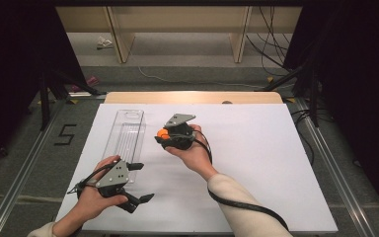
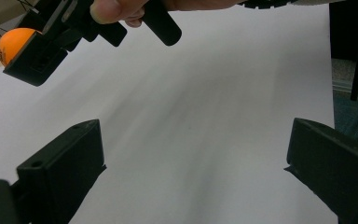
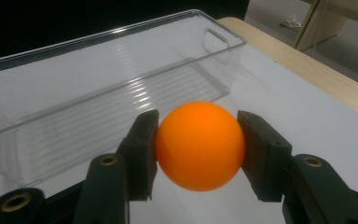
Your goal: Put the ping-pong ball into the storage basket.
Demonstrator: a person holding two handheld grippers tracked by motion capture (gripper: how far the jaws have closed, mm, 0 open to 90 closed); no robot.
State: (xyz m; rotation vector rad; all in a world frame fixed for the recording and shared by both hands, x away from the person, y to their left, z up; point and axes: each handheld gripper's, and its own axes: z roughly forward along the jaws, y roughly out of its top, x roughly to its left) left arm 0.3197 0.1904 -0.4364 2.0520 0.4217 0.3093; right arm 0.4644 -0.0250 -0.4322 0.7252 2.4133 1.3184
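Observation:
An orange ball (image 3: pixel 199 145) is clamped between the two black jaws of my right gripper (image 3: pixel 199 154), held above the white board just right of a clear plastic bin (image 3: pixel 102 93). From above, the ball (image 1: pixel 162 133) shows at the tip of the right gripper (image 1: pixel 161 135), close to the long side of the bin (image 1: pixel 127 136). My left gripper (image 1: pixel 142 181) sits near the board's front left with jaws spread wide and nothing between them. In the left gripper view its jaws (image 2: pixel 196 172) frame bare white board, with the ball (image 2: pixel 15 43) at the upper left.
The white board (image 1: pixel 256 163) covers a wooden table (image 1: pixel 192 97). The bin is empty, lying lengthwise from the left hand toward the back. A black cable (image 1: pixel 246 205) trails along the right sleeve. Beyond the table are floor, cables and wooden legs.

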